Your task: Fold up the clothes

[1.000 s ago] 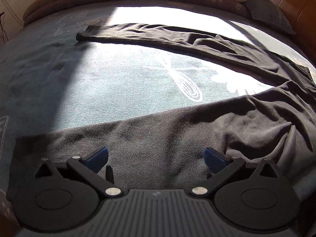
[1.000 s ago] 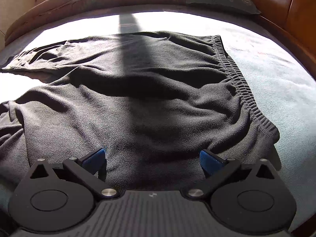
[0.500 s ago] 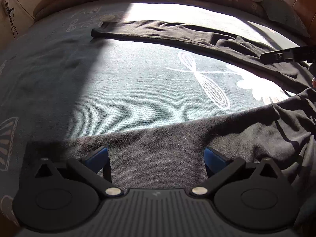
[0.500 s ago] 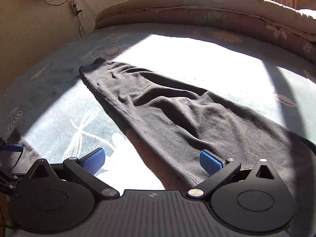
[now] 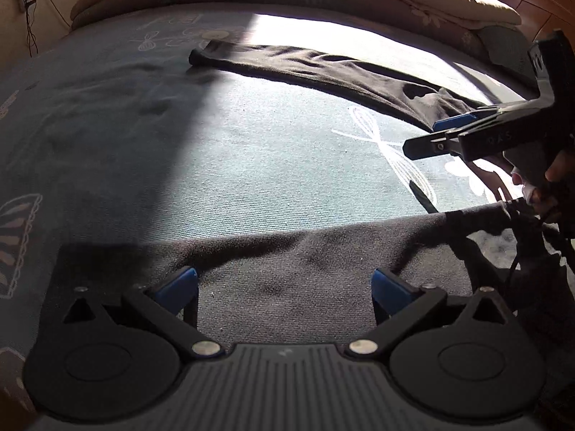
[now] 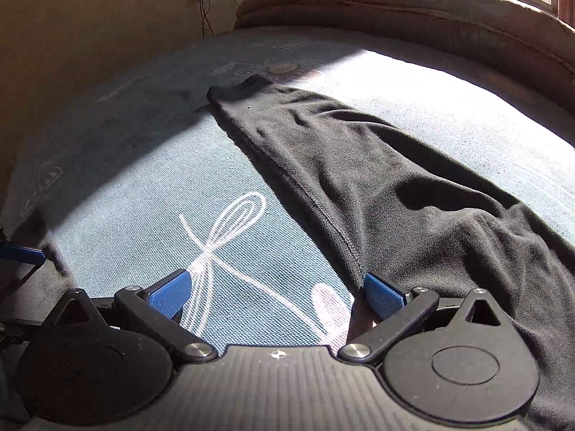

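black trousers lie spread across the blue-grey bedspread, one leg stretched from 10 o'clock to 2 o'clock in the left wrist view, the other running along the near edge under the left gripper. that claw sits with its blue pads wide apart, low over the near leg's dark fabric, nothing pinched between them. over at 3 o'clock the right gripper reaches in sideways, a hand wrapped round its handle. in the right wrist view the right gripper is spread wide too, empty, its right pad just beside the hem seam of the far leg, which runs off toward 11 o'clock. between the pads sits a white dragonfly print on the bedspread. a rolled quilt lines the top, sunlight blazing at 1 o'clock.
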Demonstrator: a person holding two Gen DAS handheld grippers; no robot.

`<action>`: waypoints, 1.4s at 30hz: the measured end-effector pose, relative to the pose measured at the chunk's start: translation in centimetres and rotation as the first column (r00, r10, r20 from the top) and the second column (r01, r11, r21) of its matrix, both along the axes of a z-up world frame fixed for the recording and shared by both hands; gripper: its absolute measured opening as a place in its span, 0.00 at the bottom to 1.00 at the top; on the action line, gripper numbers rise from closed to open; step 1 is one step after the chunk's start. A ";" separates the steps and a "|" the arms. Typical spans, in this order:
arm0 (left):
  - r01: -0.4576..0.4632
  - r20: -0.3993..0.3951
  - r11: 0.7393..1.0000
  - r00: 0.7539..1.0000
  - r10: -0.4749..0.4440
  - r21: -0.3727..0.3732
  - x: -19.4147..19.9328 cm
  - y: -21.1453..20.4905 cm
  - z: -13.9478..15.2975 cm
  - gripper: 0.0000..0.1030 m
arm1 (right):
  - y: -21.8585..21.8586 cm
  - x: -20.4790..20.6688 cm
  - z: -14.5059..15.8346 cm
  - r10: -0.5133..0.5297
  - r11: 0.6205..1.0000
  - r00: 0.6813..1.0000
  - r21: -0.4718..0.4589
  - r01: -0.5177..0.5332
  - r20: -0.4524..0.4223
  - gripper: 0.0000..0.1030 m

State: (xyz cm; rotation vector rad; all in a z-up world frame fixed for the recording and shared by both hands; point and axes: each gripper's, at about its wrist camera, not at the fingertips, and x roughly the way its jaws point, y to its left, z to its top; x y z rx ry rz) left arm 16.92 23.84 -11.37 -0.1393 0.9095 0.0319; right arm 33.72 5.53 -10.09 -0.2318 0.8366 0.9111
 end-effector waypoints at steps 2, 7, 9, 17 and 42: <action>0.003 0.004 1.000 1.000 -0.003 0.001 0.0 0.0 0.0 1.00 | 0.5 0.9 1.0 -0.014 0.999 1.000 0.035 0.013 0.023 1.00; -0.002 0.008 1.000 1.000 0.002 -0.013 -0.2 0.4 0.1 1.00 | 3.4 4.1 0.1 -0.039 0.998 0.999 0.050 0.039 0.003 1.00; -0.008 0.006 1.000 1.000 0.009 -0.024 -0.4 0.6 0.3 1.00 | 3.7 4.0 -1.0 -0.044 0.998 0.998 0.042 0.046 -0.051 1.00; -0.058 0.073 0.998 0.996 0.057 0.003 -2.1 1.9 4.1 1.00 | 4.5 5.5 1.1 0.018 0.993 0.995 0.119 -0.006 -0.100 1.00; -0.009 0.096 1.000 0.995 0.009 -0.007 -1.1 0.5 4.7 1.00 | -10.5 0.4 1.8 -0.206 0.979 0.975 -0.028 0.204 -0.088 1.00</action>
